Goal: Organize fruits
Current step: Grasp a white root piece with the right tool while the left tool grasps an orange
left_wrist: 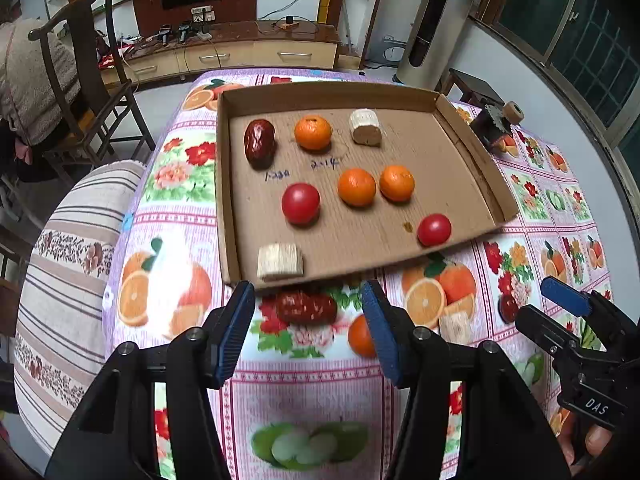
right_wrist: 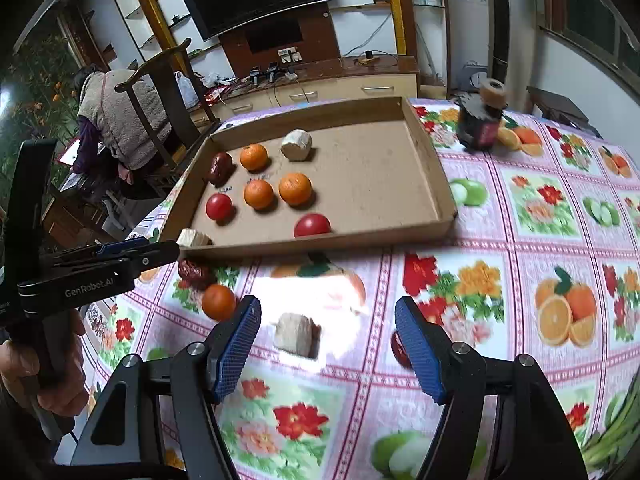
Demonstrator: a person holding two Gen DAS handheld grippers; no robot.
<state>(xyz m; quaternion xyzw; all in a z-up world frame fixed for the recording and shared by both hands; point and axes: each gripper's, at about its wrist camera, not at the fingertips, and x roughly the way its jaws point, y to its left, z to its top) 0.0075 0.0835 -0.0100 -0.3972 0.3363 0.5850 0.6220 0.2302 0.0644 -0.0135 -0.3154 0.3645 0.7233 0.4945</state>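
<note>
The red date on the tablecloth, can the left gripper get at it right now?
Probably yes. The left gripper is open, and the red date lies between its fingers, outside the cardboard tray, nothing covering it.

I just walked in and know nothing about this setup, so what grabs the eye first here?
A shallow brown cardboard tray on the flowery pink tablecloth holds round oranges, red tomatoes, a dark red date and pale chunks. In front of it a second wrinkled dark red date lies loose between the open blue-padded left tongs. The right tongs gape around a pale beige chunk.
</note>
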